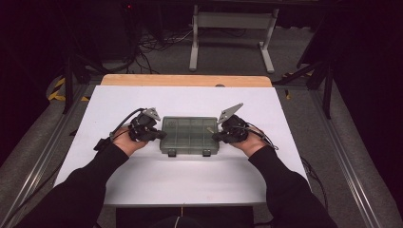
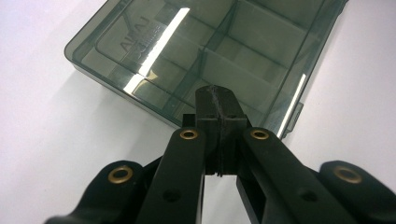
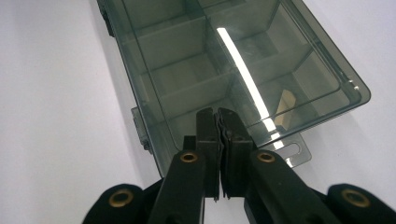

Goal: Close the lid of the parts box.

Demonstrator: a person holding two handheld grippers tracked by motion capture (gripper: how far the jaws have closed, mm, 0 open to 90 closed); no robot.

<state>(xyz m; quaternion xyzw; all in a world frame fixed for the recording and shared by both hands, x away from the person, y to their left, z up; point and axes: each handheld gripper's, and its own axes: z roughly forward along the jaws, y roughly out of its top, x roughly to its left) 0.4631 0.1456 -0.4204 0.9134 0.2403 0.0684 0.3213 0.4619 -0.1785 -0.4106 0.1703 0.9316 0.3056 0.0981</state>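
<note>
Organizer box (image 1: 190, 136) on white table (image 1: 142, 180); left claw (image 1: 161, 135), right claw (image 1: 216, 137) pressed together, empty; grey carpet (image 1: 228, 52) beyond.

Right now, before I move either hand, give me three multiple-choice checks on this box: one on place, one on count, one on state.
1. Where is the box relative to the two grippers?
A. Between them
B. Left of both
C. Beyond both, at the far edge of the table

2. How many latches show on the box's near side?
A. None
B. Two
C. Four

3. How do the jaws of the left gripper and right gripper stand?
A. Both wide open
B. Left open, right shut
C. Both shut, empty

Answers:
1 A: the high view shows a gripper at each short end of the box.
2 B: two dark latches sit on the near edge in the high view.
3 C: in each gripper view the pads meet with nothing between them, tips at the box's edge.
</note>
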